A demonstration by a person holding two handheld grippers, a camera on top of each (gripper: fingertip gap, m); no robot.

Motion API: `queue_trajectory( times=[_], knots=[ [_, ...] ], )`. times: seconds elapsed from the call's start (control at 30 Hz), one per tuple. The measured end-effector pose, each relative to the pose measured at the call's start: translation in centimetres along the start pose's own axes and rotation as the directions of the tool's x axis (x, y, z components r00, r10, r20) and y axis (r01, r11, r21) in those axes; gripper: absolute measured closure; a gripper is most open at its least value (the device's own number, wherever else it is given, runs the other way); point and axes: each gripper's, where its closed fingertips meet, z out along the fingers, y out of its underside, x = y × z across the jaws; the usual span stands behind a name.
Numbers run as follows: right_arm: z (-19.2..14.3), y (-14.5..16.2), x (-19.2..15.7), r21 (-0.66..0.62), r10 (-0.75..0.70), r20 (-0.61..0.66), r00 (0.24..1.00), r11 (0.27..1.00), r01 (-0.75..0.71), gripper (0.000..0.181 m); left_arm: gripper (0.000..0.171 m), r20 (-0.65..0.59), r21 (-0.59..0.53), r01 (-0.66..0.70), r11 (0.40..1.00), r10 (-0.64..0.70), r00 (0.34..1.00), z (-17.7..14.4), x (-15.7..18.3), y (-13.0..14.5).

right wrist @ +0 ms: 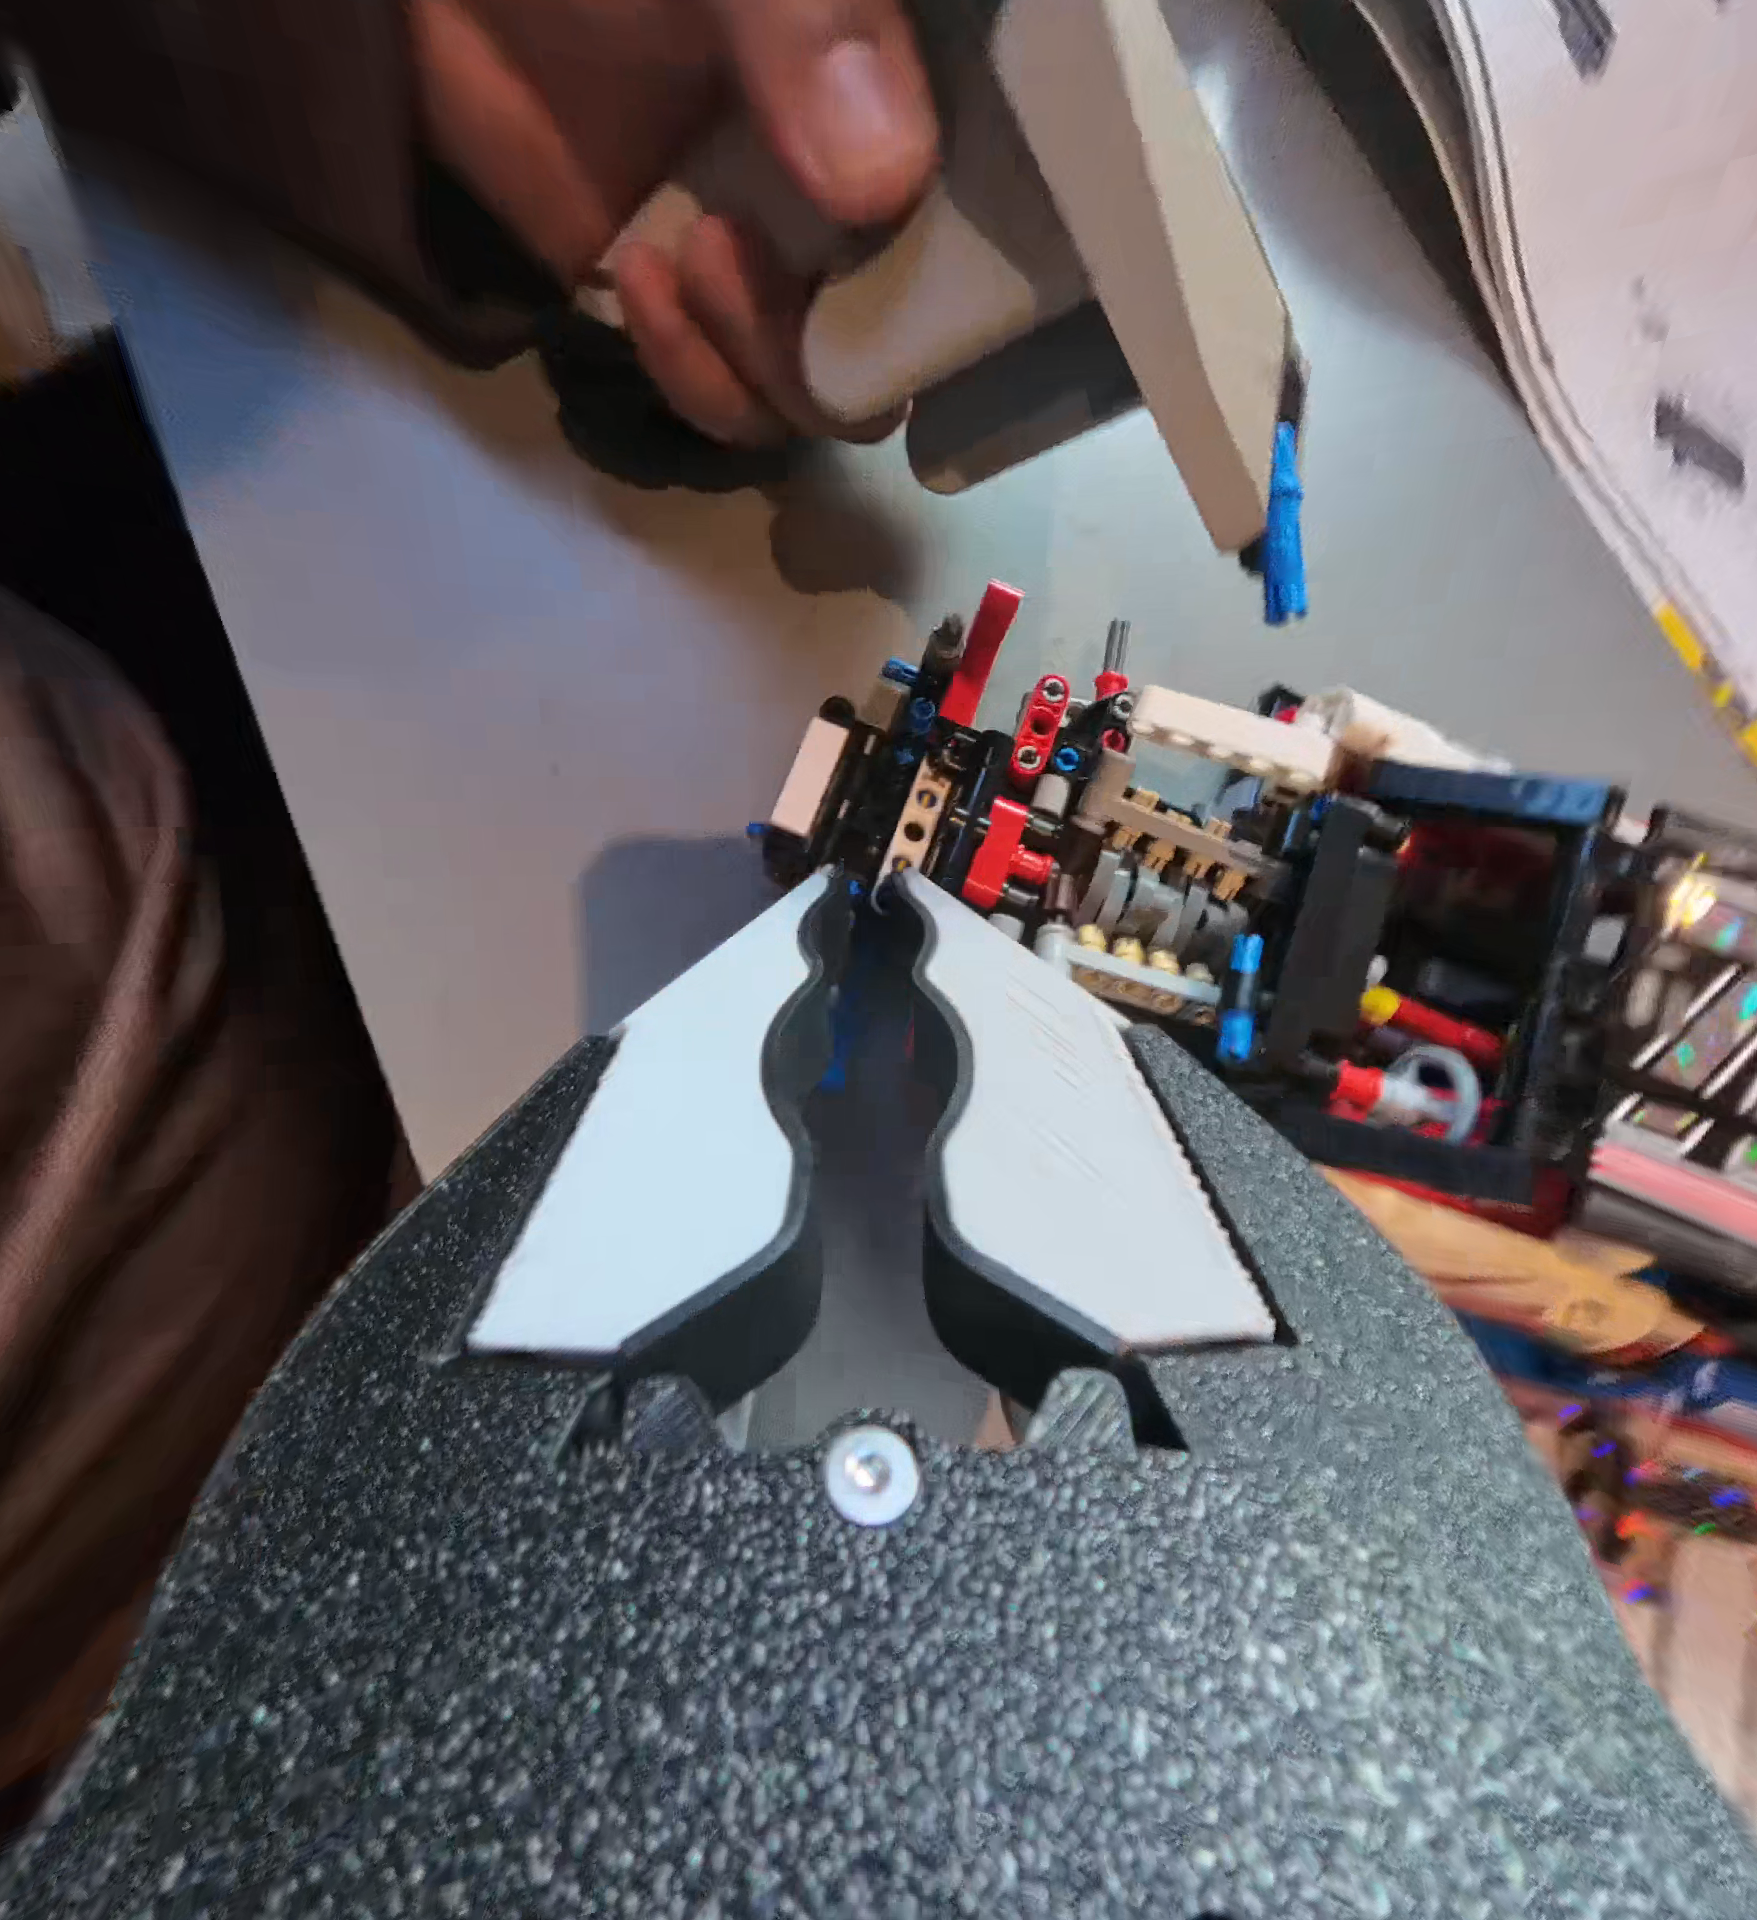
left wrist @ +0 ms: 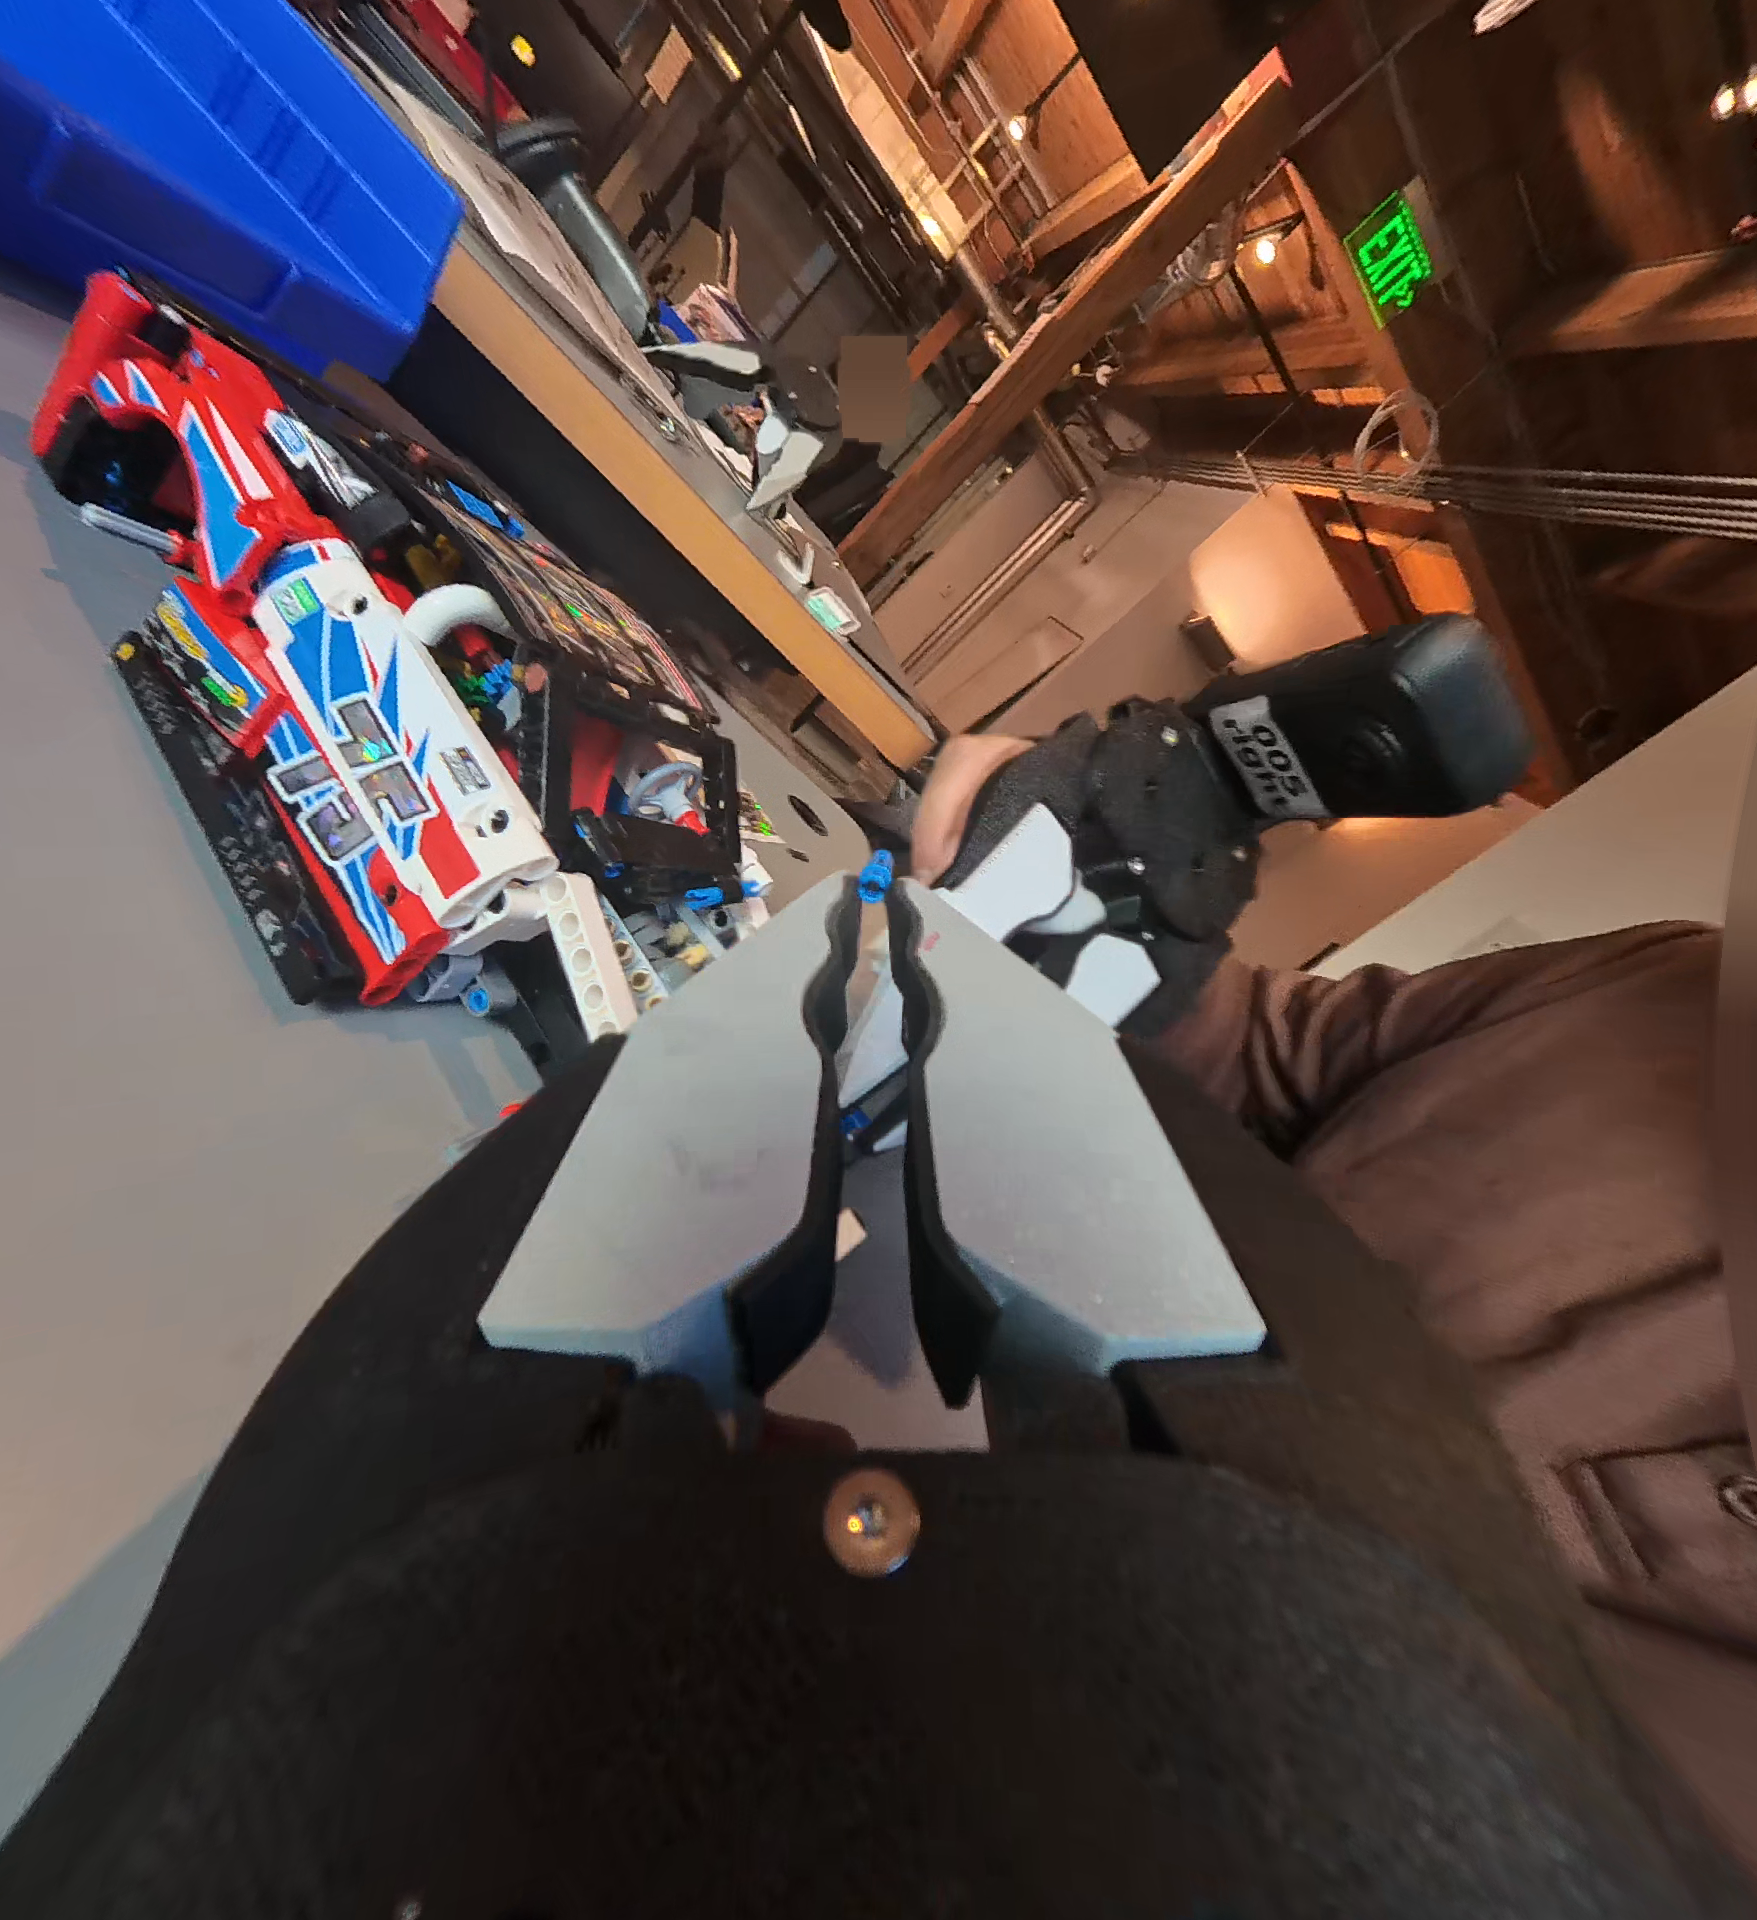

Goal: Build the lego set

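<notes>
The partly built lego car [left wrist: 354, 748], with red, white and blue body panels and a black frame, lies on the grey table. It also shows in the right wrist view [right wrist: 1217, 883], open-framed with its engine exposed. My left gripper [left wrist: 874, 883] is shut on a small blue pin [left wrist: 874, 875] and held in the air just right of the car. It shows again from the right wrist view, pin [right wrist: 1284, 520] pointing down above the car's near end. My right gripper [right wrist: 866, 891] is nearly shut on a small dark piece with blue on it [right wrist: 843, 1023], close to the car's end.
A blue plastic bin [left wrist: 209, 156] stands behind the car. An open instruction booklet [right wrist: 1632, 312] lies beyond it, and a shiny patterned sheet [right wrist: 1747, 1018] lies under the car's far side. A person's hand [right wrist: 749, 312] and brown sleeve [left wrist: 1476, 1143] are close by. The tips of one gripper are about 8 centimetres away from the tips of the other.
</notes>
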Motion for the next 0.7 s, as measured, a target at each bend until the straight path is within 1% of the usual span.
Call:
queue_trajectory(
  times=[0.07, 0.13, 0.17, 0.23, 0.3, 0.43, 0.57, 0.7],
  knots=[
    [0.0, 0.1, -0.6, -0.011, 0.128, -0.042, 0.991, 0.992, -0.129, 0.172, 0.169, 0.037, -0.001, -0.040, 0.999, 0.040, 0.999, -0.3, -0.4, -0.3],
    [-0.7, 0.6, -0.1, -0.004, 0.193, -0.151, 0.969, 0.981, -0.196, 0.166, 0.169, 0.057, -0.001, -0.057, 0.998, 0.057, 0.997, -0.6, -0.4, -0.5],
    [-1.1, 0.7, -0.1, 0.020, 0.228, -0.192, 0.955, 0.973, -0.229, 0.165, 0.169, 0.058, -0.001, -0.054, 0.999, 0.054, 0.997, -0.6, -0.4, -0.5],
    [-1.3, 0.6, -0.4, 0.071, 0.309, -0.214, 0.927, 0.951, -0.300, 0.169, 0.169, 0.051, -0.007, -0.041, 0.999, 0.041, 0.998, -0.5, -0.2, -0.2],
    [-1.0, 1.0, -0.4, 0.088, 0.353, -0.246, 0.903, 0.936, -0.342, 0.168, 0.169, 0.056, -0.021, -0.035, 0.999, 0.036, 0.998, -0.3, -0.2, 0.3],
    [-0.3, 0.9, -0.2, 0.153, 0.444, -0.249, 0.861, 0.896, -0.417, 0.169, 0.169, 0.081, -0.053, -0.058, 0.997, 0.062, 0.995, 0.0, -0.5, 1.0],
    [0.7, 1.4, -0.2, 0.159, 0.510, -0.220, 0.832, 0.860, -0.485, 0.167, 0.169, 0.105, -0.067, -0.085, 0.994, 0.092, 0.990, 0.0, -0.6, 1.2],
    [0.7, 0.9, -0.2, 0.195, 0.549, -0.185, 0.815, 0.834, -0.517, 0.175, 0.169, 0.099, -0.074, -0.083, 0.994, 0.090, 0.991, 0.2, -0.4, 1.5]
  ],
)
